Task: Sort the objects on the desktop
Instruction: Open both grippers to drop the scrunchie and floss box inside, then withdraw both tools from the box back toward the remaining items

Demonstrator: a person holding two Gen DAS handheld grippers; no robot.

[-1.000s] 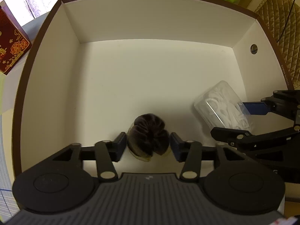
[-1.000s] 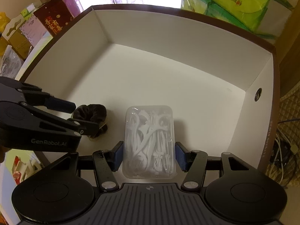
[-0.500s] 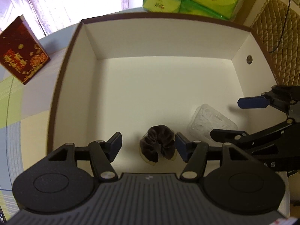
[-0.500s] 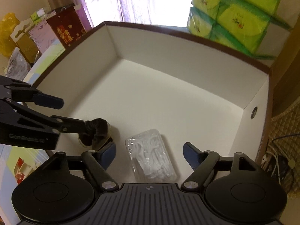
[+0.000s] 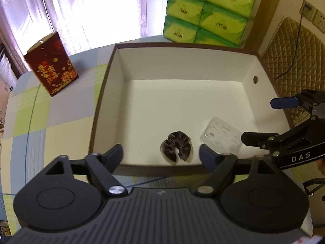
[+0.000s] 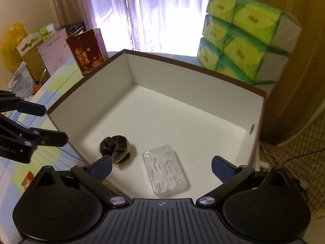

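A dark brown velvet scrunchie [image 5: 176,148] [image 6: 115,144] lies on the floor of a white box with a brown rim [image 5: 105,85] [image 6: 195,67], near its front wall. Beside it, to the right, rests a clear plastic case of white floss picks [image 5: 221,137] [image 6: 164,170]. My left gripper [image 5: 161,155] hovers above the box's front edge, jaws opening, nothing between them. My right gripper [image 6: 162,165] hangs over the floss case with its jaws opening wide, pads well apart from the case. Each gripper shows at the edge of the other's view.
A dark red gift box with gold print [image 5: 50,63] [image 6: 87,50] stands on the checked tablecloth [image 5: 50,118] left of the box. Stacked green tissue packs [image 5: 207,10] [image 6: 243,34] sit behind it. A quilted chair back [image 5: 292,61] and cables are at the right.
Both grippers let go of their objects, opened wide and lifted up and back out of the box. The scrunchie and the floss case stay on the box floor.
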